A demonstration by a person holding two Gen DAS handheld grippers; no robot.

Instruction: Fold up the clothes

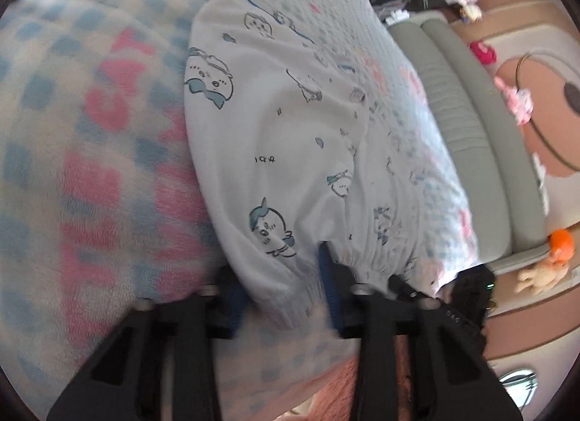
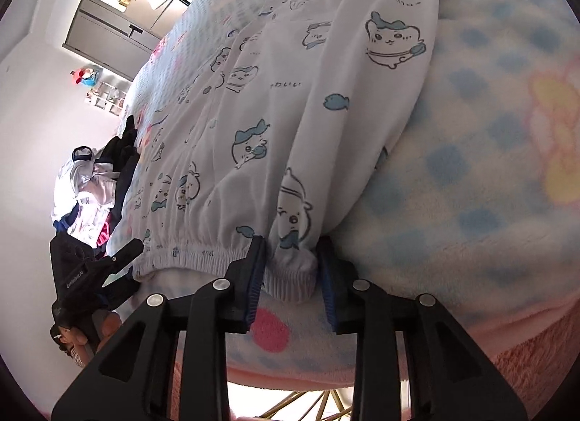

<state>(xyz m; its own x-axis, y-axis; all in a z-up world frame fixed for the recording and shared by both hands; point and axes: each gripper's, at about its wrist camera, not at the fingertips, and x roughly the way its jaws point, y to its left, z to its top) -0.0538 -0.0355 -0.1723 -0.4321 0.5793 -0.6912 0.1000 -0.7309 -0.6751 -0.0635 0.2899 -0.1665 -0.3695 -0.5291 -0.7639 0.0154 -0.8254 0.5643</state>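
The right gripper (image 2: 290,268) pinches the ribbed cuff of the white cartoon-print cotton garment (image 2: 275,123); the left gripper (image 1: 286,287) straddles another hem section, its grip unclear. Judging by this, both hold edges for folding. The garment lies spread on a blue-checked fleece blanket (image 2: 489,167), beyond it a clothes pile (image 2: 90,196).

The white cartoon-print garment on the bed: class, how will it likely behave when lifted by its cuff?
The garment will probably flop and drape, since it already lies in soft wrinkles. Its ribbed cuff, between the right gripper fingers, may stretch. It looks light.
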